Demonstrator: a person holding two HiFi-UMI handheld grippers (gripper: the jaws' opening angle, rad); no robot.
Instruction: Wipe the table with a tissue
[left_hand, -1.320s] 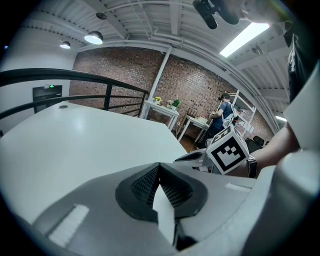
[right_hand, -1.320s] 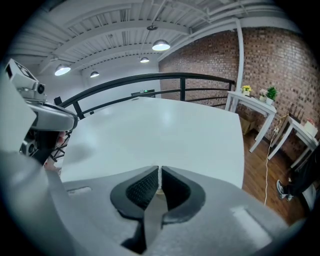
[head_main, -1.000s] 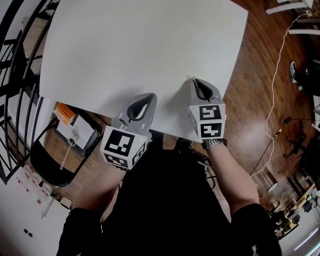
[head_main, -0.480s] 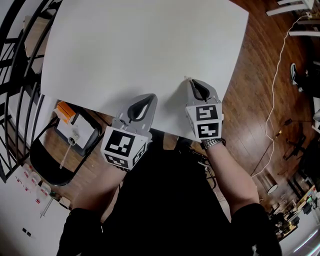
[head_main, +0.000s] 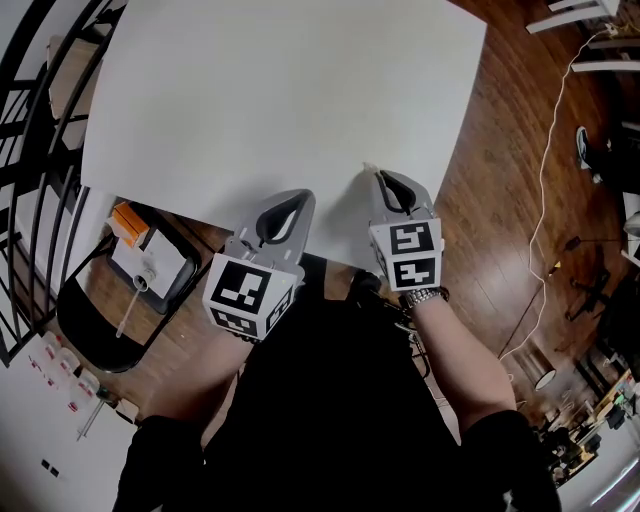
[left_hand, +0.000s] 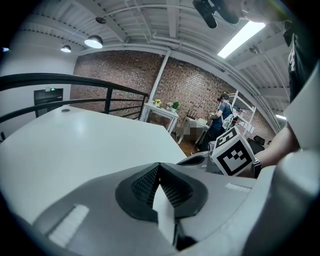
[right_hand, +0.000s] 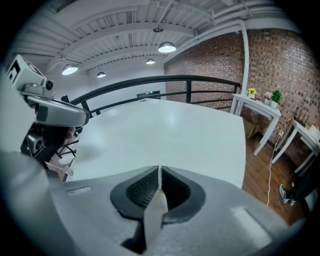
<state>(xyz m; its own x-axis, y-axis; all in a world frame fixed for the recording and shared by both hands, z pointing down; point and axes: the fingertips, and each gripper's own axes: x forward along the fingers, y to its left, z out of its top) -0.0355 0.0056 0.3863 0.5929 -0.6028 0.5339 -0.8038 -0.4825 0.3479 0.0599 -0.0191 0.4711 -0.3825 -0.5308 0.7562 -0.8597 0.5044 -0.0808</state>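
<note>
The white table (head_main: 280, 100) fills the upper part of the head view. My right gripper (head_main: 378, 174) rests on it near the front right edge, its jaws shut on a small white tissue (head_main: 367, 166) that pokes out at the tip. In the right gripper view the tissue (right_hand: 159, 176) shows as a thin pale sliver between the closed jaws of the right gripper (right_hand: 159, 169). My left gripper (head_main: 302, 194) is shut and lies at the table's near edge, to the left of the right one. The left gripper (left_hand: 159, 165) has a white strip showing between its pads.
A black chair (head_main: 100, 320) with an orange item (head_main: 130, 222) and white papers stands below the table's left front corner. A black railing (head_main: 30, 120) runs along the left. Wooden floor (head_main: 500, 200) with a white cable (head_main: 545, 200) lies to the right. A person (left_hand: 220, 117) stands far behind.
My right gripper has slid a little left and toward me along the table with the tissue. The left gripper has stayed put.
</note>
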